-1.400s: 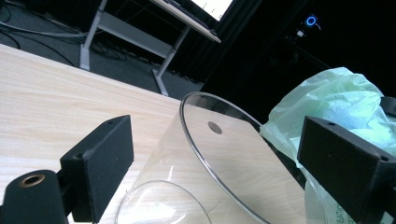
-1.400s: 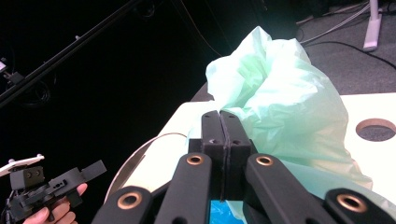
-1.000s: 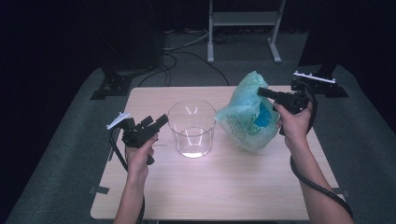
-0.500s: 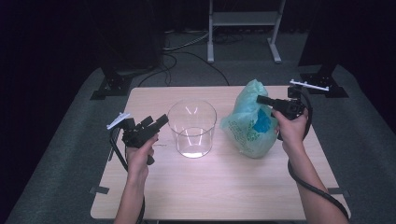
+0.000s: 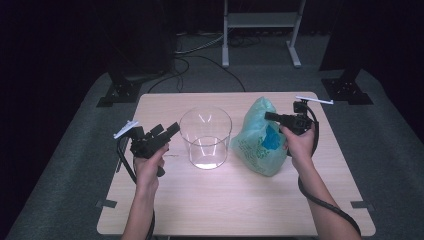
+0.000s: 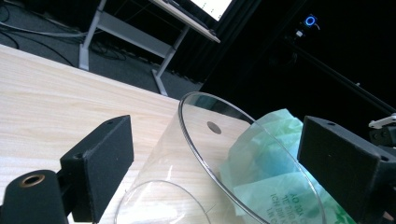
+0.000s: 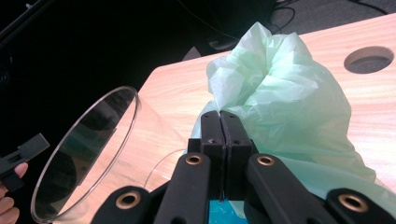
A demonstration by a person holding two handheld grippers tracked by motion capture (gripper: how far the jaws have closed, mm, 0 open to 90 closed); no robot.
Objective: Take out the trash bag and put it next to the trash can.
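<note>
A clear glass cylinder (image 5: 205, 137) stands upright in the middle of the wooden table (image 5: 225, 200). To its right a pale green plastic bag (image 5: 260, 142) with something blue inside rests on the table. My right gripper (image 5: 267, 116) is shut on the bag's crumpled upper part; in the right gripper view its jaws (image 7: 219, 116) press together with the bag (image 7: 289, 107) bunched just beyond them. My left gripper (image 5: 169, 131) hangs open a little left of the cylinder, apart from it. In the left gripper view the cylinder's rim (image 6: 224, 154) shows between the wide jaws.
A round hole (image 7: 369, 58) is cut in the tabletop near the far right corner. A metal frame (image 5: 260, 20) and black stand bases (image 5: 120, 92) (image 5: 347, 87) sit on the grey floor behind the table, with cables between them.
My right gripper has come down with the green bag, which now sits lower and settled on the table. The left gripper and the cylinder have stayed where they were.
</note>
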